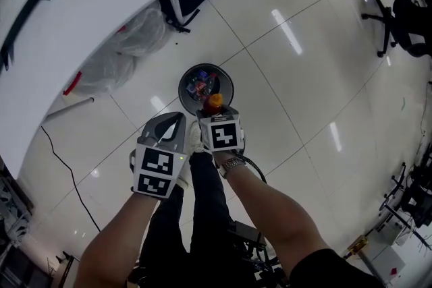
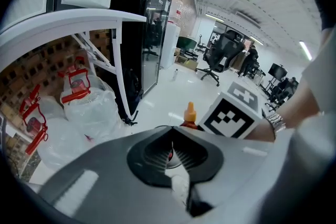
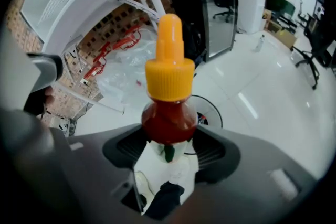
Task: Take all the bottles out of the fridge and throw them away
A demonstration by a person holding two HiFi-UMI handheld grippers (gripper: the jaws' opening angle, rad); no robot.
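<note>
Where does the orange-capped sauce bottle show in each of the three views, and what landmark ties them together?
Head view: sauce bottle at centre, just beyond the right gripper, overlapping the bin's near rim.
Left gripper view: cap and neck only, centre, above the jaws.
Right gripper view: dead centre, clamped in the jaws.
Shared landmark: the clear plastic bags under the white table.

Table: a white curved tabletop [image 1: 101, 10] fills the upper left of the head view.
Bags: crumpled clear plastic bags [image 1: 135, 44] with red trim lie on the floor just under the table's edge.
Floor: glossy white floor tiles [image 1: 304, 91] mirror the ceiling lights beyond the table.
Cable: a thin black cable [image 1: 64, 165] trails over the tiles near the table.
Chair: a black office chair [image 1: 405, 17] stands well apart from the table.
</note>
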